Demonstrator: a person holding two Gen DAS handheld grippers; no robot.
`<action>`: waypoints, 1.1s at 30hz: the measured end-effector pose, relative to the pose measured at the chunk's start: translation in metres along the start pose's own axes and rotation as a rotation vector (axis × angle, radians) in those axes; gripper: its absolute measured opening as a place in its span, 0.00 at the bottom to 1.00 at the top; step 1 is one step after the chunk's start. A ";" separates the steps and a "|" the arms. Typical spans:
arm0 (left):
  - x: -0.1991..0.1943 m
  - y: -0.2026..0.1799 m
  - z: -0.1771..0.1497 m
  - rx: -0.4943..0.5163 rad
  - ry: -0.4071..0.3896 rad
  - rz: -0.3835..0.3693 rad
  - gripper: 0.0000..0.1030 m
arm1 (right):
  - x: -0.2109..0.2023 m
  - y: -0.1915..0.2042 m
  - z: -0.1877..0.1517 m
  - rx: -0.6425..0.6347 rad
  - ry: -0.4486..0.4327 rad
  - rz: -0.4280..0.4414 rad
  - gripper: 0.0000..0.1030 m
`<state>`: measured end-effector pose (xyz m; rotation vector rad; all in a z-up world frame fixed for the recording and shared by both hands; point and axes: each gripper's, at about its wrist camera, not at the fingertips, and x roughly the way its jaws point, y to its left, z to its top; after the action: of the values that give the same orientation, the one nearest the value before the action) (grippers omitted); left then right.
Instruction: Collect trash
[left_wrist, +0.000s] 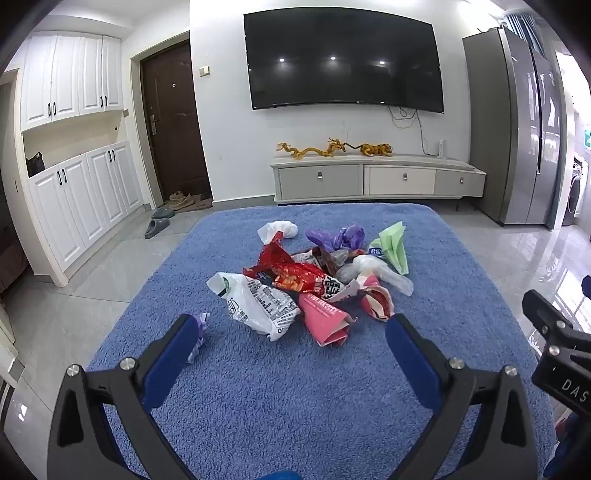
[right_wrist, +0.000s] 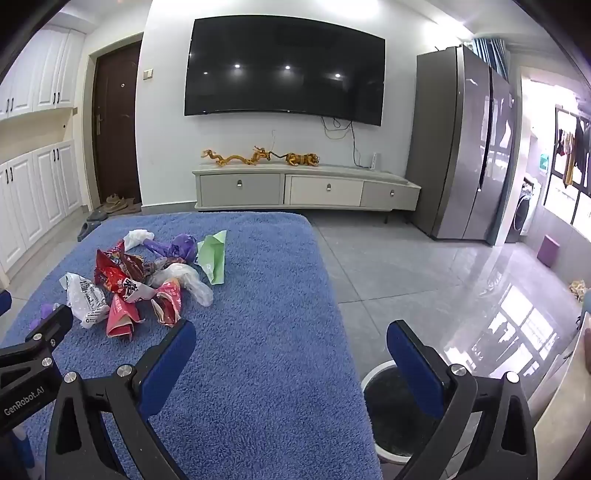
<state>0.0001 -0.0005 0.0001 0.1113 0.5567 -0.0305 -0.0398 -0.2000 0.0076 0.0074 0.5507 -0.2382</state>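
Both grippers, left gripper (left_wrist: 293, 325) and right gripper (right_wrist: 291, 332), jaws apart, empty; wrapper pile (left_wrist: 314, 280) on blue rug (left_wrist: 295, 387); bin (right_wrist: 384, 410) beside rug, contents unclear.

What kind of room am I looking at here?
Most likely a home living room. A big television hangs on the wall above a low drawer cabinet, a front door has shoes beside it, and a blue rug covers the tiled floor, with a pile of wrappers on it.
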 end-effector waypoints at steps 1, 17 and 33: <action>0.000 0.000 0.000 -0.005 -0.001 -0.002 0.99 | 0.000 -0.001 0.000 0.004 -0.001 0.003 1.00; -0.007 0.004 0.005 -0.008 -0.022 -0.001 0.99 | -0.008 -0.003 0.003 -0.005 -0.061 -0.035 1.00; -0.013 0.007 0.007 -0.027 -0.043 -0.014 0.99 | -0.008 -0.006 0.001 -0.004 -0.068 -0.057 1.00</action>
<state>-0.0075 0.0058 0.0134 0.0798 0.5146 -0.0391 -0.0472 -0.2042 0.0135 -0.0198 0.4845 -0.2919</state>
